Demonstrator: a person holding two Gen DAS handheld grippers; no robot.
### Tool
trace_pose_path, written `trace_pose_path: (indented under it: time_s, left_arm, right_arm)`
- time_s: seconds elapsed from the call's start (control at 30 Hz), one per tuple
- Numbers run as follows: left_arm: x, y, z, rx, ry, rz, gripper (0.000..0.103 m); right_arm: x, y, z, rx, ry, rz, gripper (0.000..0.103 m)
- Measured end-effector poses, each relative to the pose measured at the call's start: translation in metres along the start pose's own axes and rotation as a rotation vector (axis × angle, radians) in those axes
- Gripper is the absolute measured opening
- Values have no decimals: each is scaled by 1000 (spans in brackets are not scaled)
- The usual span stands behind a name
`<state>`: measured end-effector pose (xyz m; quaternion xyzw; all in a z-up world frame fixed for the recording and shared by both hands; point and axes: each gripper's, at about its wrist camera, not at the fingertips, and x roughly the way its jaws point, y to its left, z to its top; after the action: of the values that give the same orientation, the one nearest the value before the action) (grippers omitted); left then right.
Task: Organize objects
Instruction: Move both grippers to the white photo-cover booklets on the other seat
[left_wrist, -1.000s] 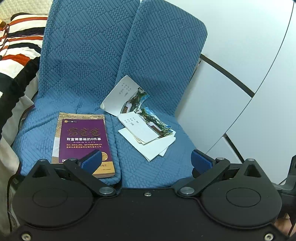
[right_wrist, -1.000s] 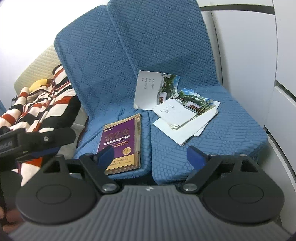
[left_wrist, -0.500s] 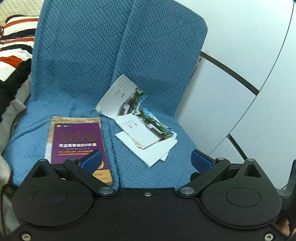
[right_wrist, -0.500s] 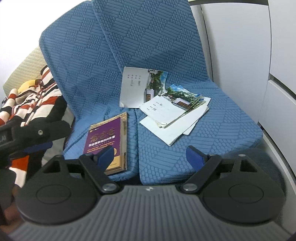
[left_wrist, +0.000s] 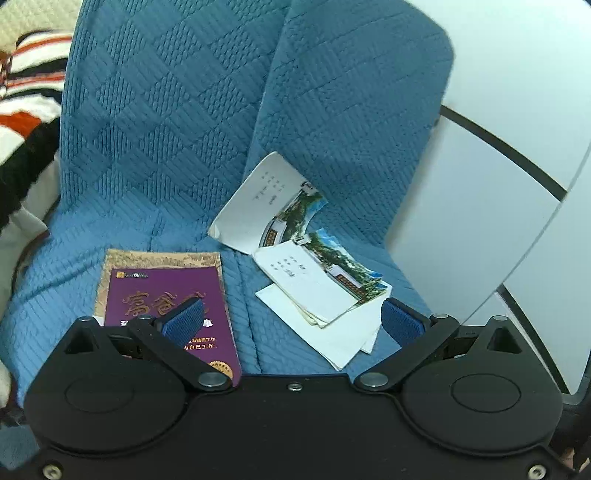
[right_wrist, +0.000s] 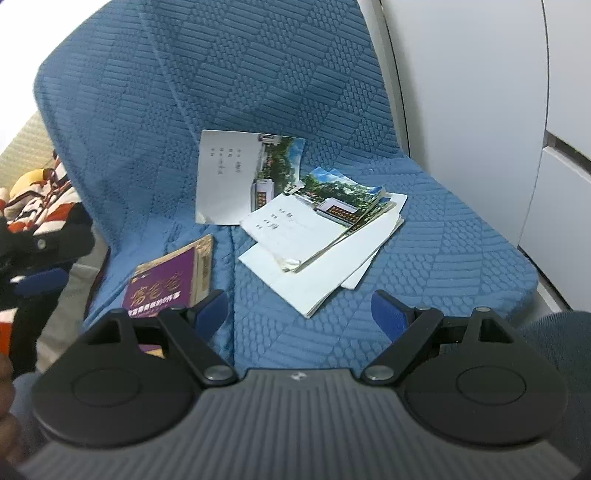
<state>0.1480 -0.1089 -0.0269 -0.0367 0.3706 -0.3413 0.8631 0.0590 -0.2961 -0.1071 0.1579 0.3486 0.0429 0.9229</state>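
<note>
A purple book (left_wrist: 162, 295) with a gold border lies flat on the blue quilted seat (left_wrist: 147, 229); it also shows in the right wrist view (right_wrist: 166, 284). A loose pile of white booklets and photo cards (left_wrist: 325, 291) lies to its right, also in the right wrist view (right_wrist: 317, 229). One card (left_wrist: 266, 203) leans against the seat back, also in the right wrist view (right_wrist: 243, 177). My left gripper (left_wrist: 291, 321) is open and empty, above the seat's front edge. My right gripper (right_wrist: 299, 314) is open and empty, just in front of the pile.
A striped black, white and orange cloth (left_wrist: 26, 110) lies at the left. White cabinet panels (left_wrist: 498, 184) stand close on the right, also in the right wrist view (right_wrist: 480, 92). The left gripper's fingers (right_wrist: 40, 280) show at the left edge of the right wrist view.
Both grippers have moved closer to the seat and a little to the right; the book and the paper pile look larger. Nothing on the seat has moved.
</note>
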Motion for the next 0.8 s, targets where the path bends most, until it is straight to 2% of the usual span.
trace_pose_path:
  time_s: [0.1,0.27,0.4,0.47,0.63,0.8]
  left_arm:
    - [24,13,0,-54,32,-10,102]
    - [61,20,-3,-45,72,9,102]
    - [85,26,2,-81,85,-2,102]
    - [95,27,5,-82,67,11,102]
    - [120,30,18,-95,54,-12,102]
    - [148,36,32,-122,81,-60,102]
  right_arm:
    - [16,-4,8,-15,14,18,86]
    - [37,-13,20,3,33,4,86]
    - [55,-18,28,16,56,-4,86]
    - [64,-21,30,36,79,3,86]
    - [95,-30,40,140,156,73,84]
    - [127,-41,47,282,231,112,75]
